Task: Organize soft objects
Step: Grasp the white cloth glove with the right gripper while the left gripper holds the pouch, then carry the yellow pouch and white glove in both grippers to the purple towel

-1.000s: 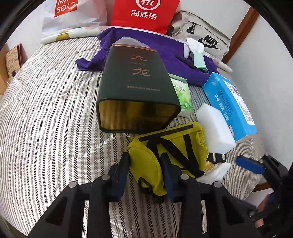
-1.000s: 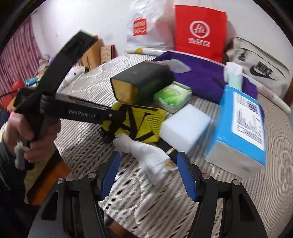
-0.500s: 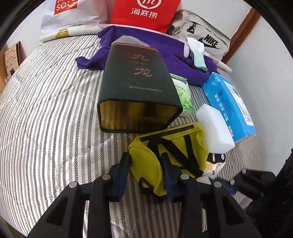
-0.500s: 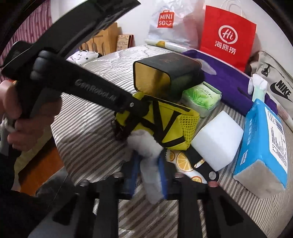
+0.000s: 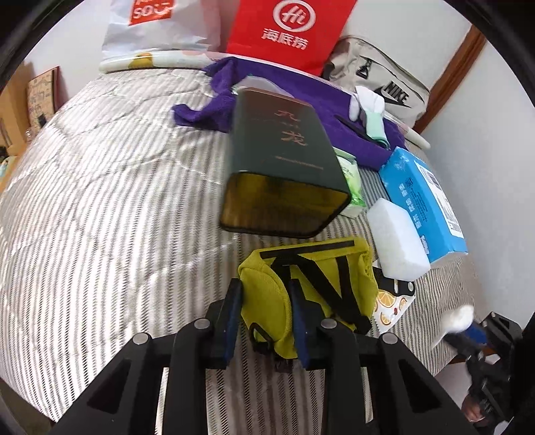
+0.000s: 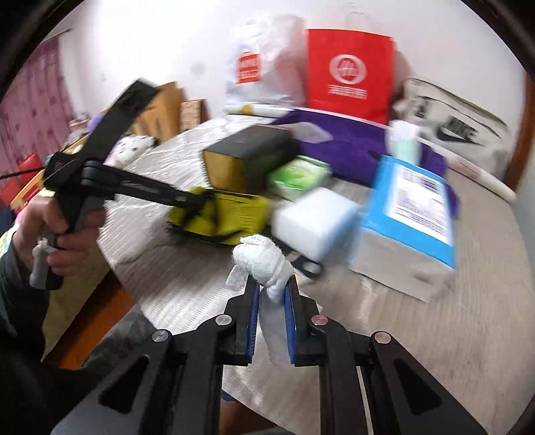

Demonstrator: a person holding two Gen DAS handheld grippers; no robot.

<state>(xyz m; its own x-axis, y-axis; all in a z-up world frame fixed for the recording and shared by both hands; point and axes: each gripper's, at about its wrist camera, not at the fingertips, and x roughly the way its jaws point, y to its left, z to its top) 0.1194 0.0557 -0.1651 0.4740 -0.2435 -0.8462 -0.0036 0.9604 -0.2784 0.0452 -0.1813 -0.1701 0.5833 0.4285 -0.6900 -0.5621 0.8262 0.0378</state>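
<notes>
A yellow pouch [image 5: 321, 267] with black straps lies on the striped bed below a dark green tin. My left gripper [image 5: 264, 284] has the pouch's near corner between its blue pads, and its jaws are closing on it. In the right wrist view that gripper [image 6: 192, 200] reaches in from the left onto the pouch [image 6: 230, 214], held by a hand [image 6: 57, 231]. My right gripper [image 6: 271, 281] is shut on a rolled white cloth [image 6: 262, 257], held clear of the bed. It also shows at the left wrist view's lower right, with the white cloth [image 5: 461, 316] blurred.
On the striped bedspread [image 5: 117, 200] lie the dark green tin [image 5: 284, 167], a green wipes pack [image 5: 351, 184], a white foam block [image 5: 398, 241], a blue tissue pack [image 5: 421, 194], an orange-print cloth [image 5: 391, 301] and a purple towel [image 5: 334, 110]. Bags [image 5: 287, 26] stand at the far edge.
My right gripper shut on the white cloth, lifted it off the bed and drew back to the right. My left gripper stayed on the pouch corner and its jaws narrowed.
</notes>
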